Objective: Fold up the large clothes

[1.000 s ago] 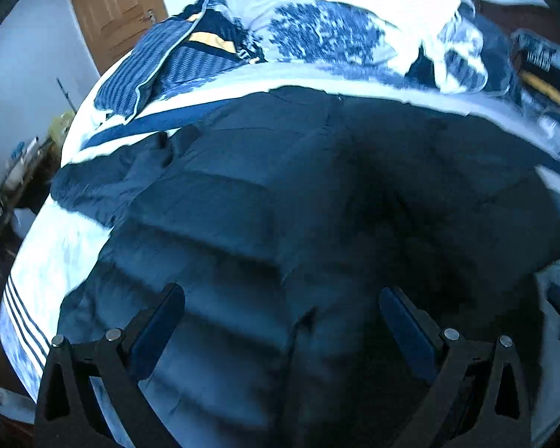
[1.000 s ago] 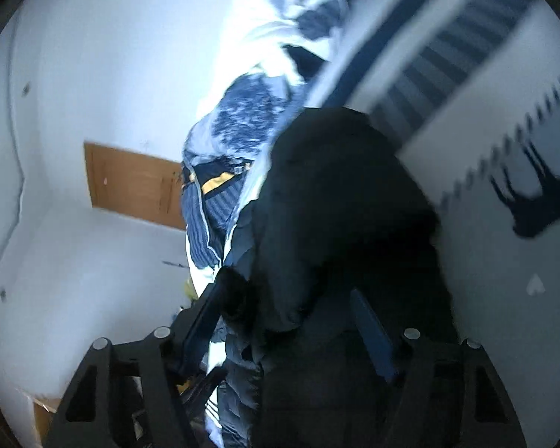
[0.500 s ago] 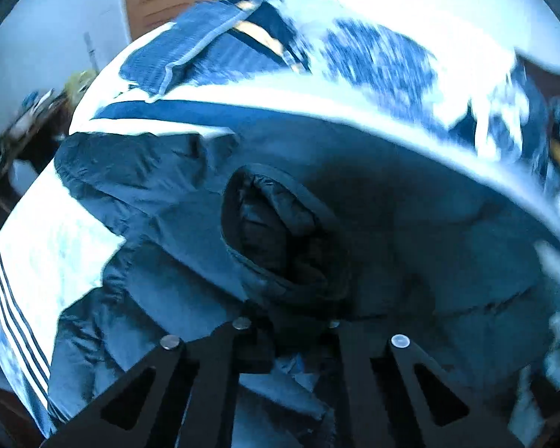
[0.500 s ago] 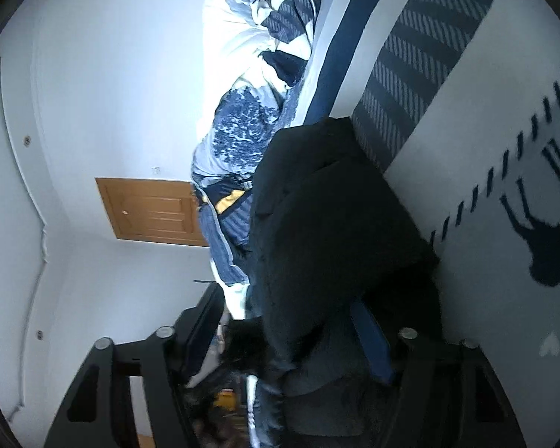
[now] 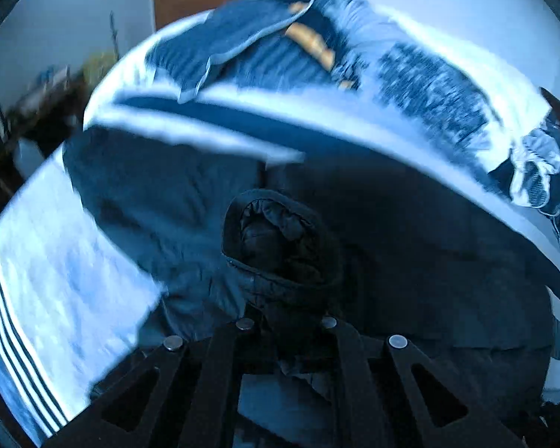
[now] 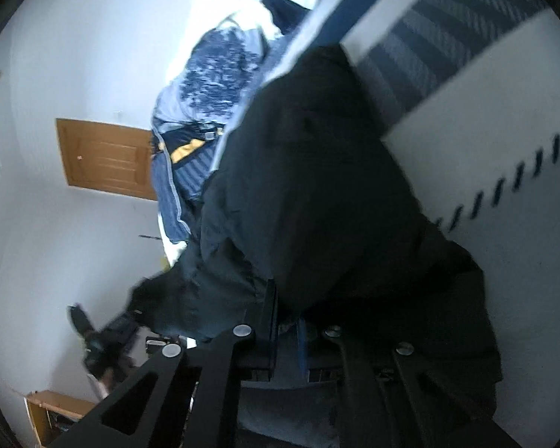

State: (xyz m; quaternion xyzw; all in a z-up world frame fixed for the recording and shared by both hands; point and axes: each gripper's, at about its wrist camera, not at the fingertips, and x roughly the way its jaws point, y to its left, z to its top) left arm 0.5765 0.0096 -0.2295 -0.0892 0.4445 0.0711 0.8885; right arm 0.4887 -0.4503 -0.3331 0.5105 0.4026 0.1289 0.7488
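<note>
A large dark puffer jacket (image 5: 410, 246) lies spread on the bed (image 5: 56, 268). My left gripper (image 5: 287, 321) is shut on a bunched fold of the jacket, which bulges up just past the fingers. In the right wrist view the jacket (image 6: 317, 194) hangs as a dark mass against the white patterned bedspread (image 6: 504, 119). My right gripper (image 6: 285, 328) is shut on the jacket's edge, with cloth draped over the fingers.
A heap of blue and white bedding (image 5: 354, 63) lies at the far side of the bed. A wooden door (image 6: 104, 156) is in the white wall. A cluttered shelf (image 5: 26, 112) stands left of the bed, a low wooden unit (image 6: 56, 414) on the floor.
Both grippers went from open to shut on the jacket, the left first, then the right. The left one has lifted its fold, and the view is blurred with motion.
</note>
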